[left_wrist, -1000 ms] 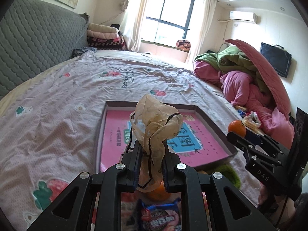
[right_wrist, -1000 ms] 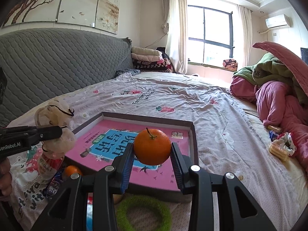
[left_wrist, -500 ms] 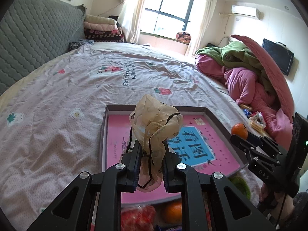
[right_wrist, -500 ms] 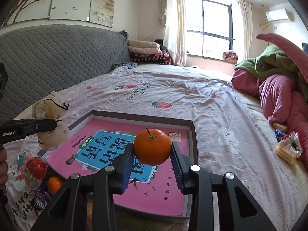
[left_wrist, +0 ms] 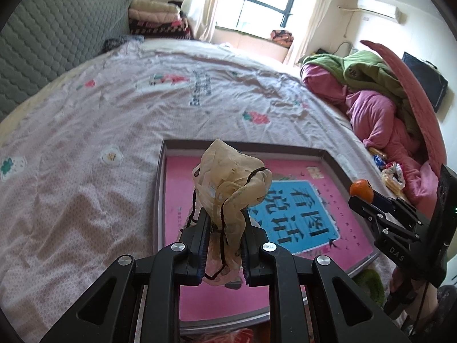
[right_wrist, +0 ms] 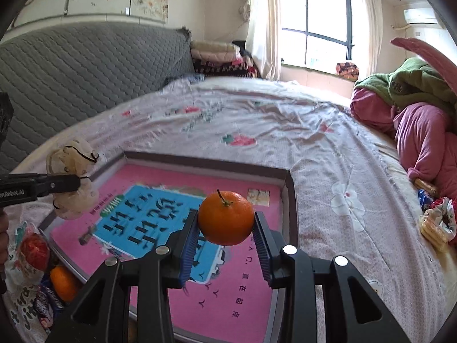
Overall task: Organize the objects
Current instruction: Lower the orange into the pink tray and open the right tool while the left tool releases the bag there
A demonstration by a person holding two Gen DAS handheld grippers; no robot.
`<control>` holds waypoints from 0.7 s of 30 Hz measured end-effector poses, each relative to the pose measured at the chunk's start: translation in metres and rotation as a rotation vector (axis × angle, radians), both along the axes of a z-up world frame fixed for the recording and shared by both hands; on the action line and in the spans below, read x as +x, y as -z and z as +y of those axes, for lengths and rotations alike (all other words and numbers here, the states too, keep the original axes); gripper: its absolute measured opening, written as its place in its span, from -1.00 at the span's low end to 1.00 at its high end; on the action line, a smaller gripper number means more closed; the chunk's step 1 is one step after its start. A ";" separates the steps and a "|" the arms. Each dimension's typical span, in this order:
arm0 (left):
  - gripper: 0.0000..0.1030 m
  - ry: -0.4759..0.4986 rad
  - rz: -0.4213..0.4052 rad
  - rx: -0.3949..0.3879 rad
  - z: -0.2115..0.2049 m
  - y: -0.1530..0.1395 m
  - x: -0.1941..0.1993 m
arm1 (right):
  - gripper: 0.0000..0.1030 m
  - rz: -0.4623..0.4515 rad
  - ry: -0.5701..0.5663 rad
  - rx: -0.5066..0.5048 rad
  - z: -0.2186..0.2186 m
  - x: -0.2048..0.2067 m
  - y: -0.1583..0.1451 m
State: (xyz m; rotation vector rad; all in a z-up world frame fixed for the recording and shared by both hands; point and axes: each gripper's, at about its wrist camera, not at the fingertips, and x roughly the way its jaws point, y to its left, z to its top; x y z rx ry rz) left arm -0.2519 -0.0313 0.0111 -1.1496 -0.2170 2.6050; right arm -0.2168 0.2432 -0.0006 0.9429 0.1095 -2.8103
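My left gripper (left_wrist: pixel 224 223) is shut on a crumpled beige cloth pouch with a black cord (left_wrist: pixel 228 177), held above the near left part of a shallow pink-bottomed tray (left_wrist: pixel 328 157) on the bed. In the right wrist view the same pouch (right_wrist: pixel 72 180) hangs from the left gripper (right_wrist: pixel 75 184) over the tray's left rim (right_wrist: pixel 114 168). My right gripper (right_wrist: pixel 225 225) is shut on an orange tangerine (right_wrist: pixel 225 217), held over the tray's middle. From the left wrist view that tangerine (left_wrist: pixel 361 190) shows at the tray's right side.
On the flowered sheet near the tray's front left lie a second tangerine (right_wrist: pixel 62 283), a red-wrapped item (right_wrist: pixel 32 250) and snack packets (right_wrist: pixel 42 305). A green ring (left_wrist: pixel 368 281) lies by the tray's near right corner. Pink and green bedding (right_wrist: pixel 414 108) is piled right, with snacks (right_wrist: pixel 437 223) beside it.
Both grippers have moved forward over the bed with their loads still held. The tray now lies closer under them, and the loose items in front of it have slipped toward the picture's bottom edge.
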 end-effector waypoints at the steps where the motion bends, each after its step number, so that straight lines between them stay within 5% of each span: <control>1: -0.63 -0.002 -0.009 0.006 -0.001 0.002 -0.002 | -0.25 -0.009 0.003 0.004 0.000 -0.002 0.002; 8: -0.63 -0.010 -0.031 0.012 -0.003 0.013 -0.007 | -0.25 -0.115 0.023 -0.035 0.012 -0.013 0.021; 21: -0.57 -0.022 -0.053 0.023 -0.001 0.022 -0.009 | -0.25 -0.111 0.018 -0.005 0.008 -0.013 0.027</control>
